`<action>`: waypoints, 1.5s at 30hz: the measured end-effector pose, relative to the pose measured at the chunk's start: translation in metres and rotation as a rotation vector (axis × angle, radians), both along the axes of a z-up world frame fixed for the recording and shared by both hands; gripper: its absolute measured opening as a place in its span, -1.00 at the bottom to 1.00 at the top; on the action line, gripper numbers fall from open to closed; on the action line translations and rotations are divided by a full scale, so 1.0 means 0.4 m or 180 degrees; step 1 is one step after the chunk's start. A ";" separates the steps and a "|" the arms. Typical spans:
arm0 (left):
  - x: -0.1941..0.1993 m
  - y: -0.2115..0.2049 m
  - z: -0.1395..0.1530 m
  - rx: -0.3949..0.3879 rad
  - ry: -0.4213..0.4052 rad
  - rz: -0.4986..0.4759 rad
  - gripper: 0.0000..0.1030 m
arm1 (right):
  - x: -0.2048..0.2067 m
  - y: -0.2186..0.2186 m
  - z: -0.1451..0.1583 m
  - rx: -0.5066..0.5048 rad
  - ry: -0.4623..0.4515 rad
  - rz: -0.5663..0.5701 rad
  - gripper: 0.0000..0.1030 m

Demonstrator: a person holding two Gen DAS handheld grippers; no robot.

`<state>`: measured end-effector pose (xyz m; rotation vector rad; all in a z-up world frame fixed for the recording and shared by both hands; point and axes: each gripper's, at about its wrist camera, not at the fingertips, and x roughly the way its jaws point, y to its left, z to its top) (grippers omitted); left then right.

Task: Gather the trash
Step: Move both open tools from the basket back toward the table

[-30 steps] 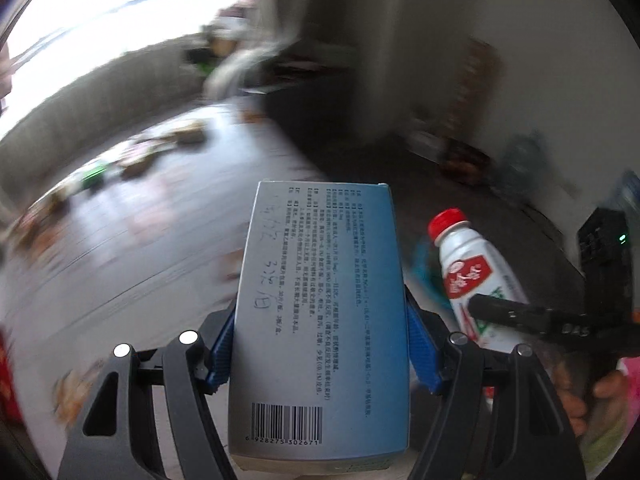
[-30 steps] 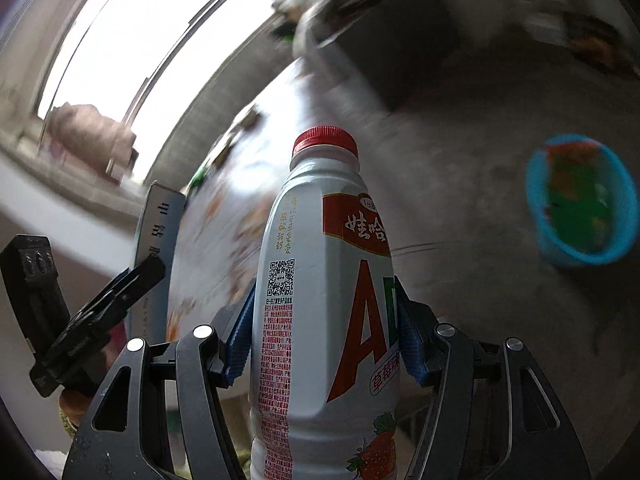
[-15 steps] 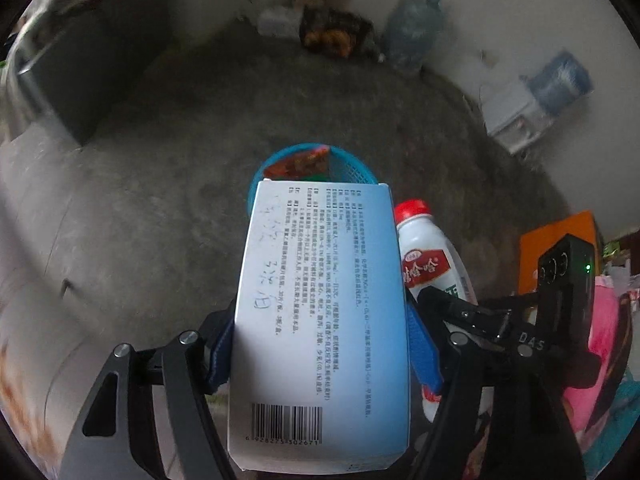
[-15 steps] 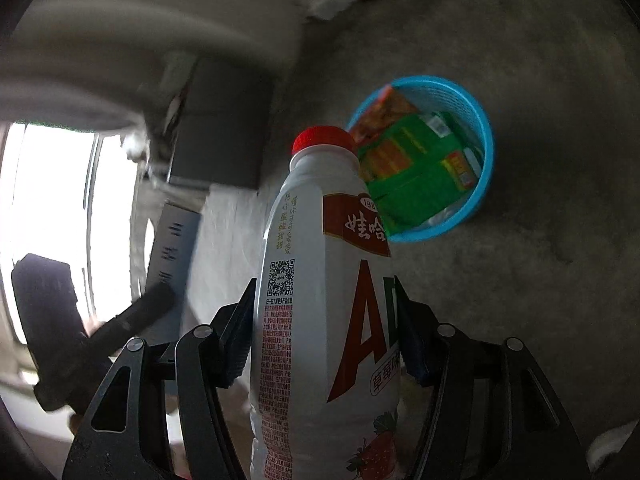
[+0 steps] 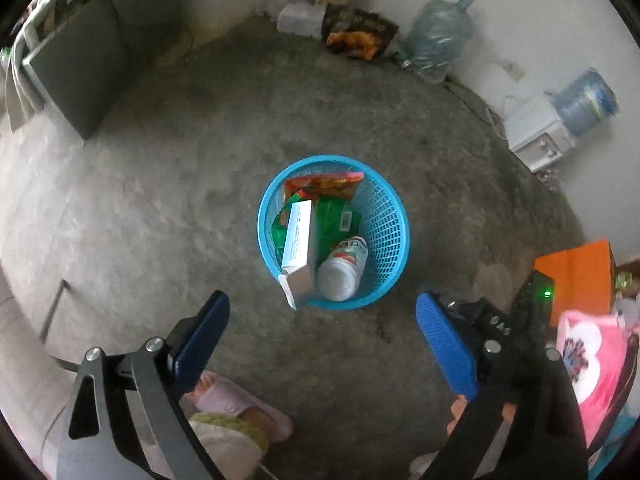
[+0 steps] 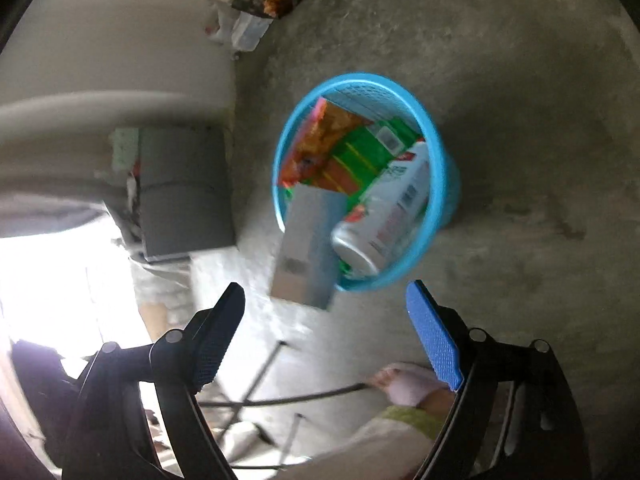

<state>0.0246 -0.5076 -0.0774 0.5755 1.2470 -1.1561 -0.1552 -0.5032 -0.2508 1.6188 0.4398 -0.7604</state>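
Observation:
A blue mesh basket (image 5: 386,216) stands on the grey floor below me; it also shows in the right wrist view (image 6: 440,184). In it lie a pale blue carton (image 5: 298,240) (image 6: 310,248), a white bottle (image 5: 344,268) (image 6: 390,212), and green and orange wrappers (image 5: 332,216) (image 6: 344,148). The carton sticks out over the near rim. My left gripper (image 5: 322,316) is open and empty above the basket. My right gripper (image 6: 326,310) is open and empty above it too, and its body shows at the right of the left wrist view (image 5: 524,312).
A grey box-like cabinet (image 5: 76,68) stands at the left. Bags and snack packs (image 5: 356,32) lie by the far wall. Water jugs (image 5: 584,100) and an orange box (image 5: 576,280) are at the right. A slippered foot (image 5: 236,404) is just below the grippers.
Both grippers opened. The carton left the left gripper and the bottle left the right one; both now lie in the basket. The views swung down onto the basket.

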 end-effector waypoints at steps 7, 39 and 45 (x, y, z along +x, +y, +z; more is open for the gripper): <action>-0.022 0.211 0.193 -0.0457 -0.0237 -0.0084 0.79 | -0.015 0.090 0.079 -0.0341 0.0362 0.0280 0.54; -0.078 1.148 0.338 -0.0762 -0.1735 0.2648 0.90 | 0.304 0.778 0.669 -0.4491 0.1200 0.1915 0.85; -0.063 1.131 0.291 -0.0436 -0.1546 0.2775 0.90 | 0.345 0.830 0.629 -0.4385 0.1566 0.2415 0.85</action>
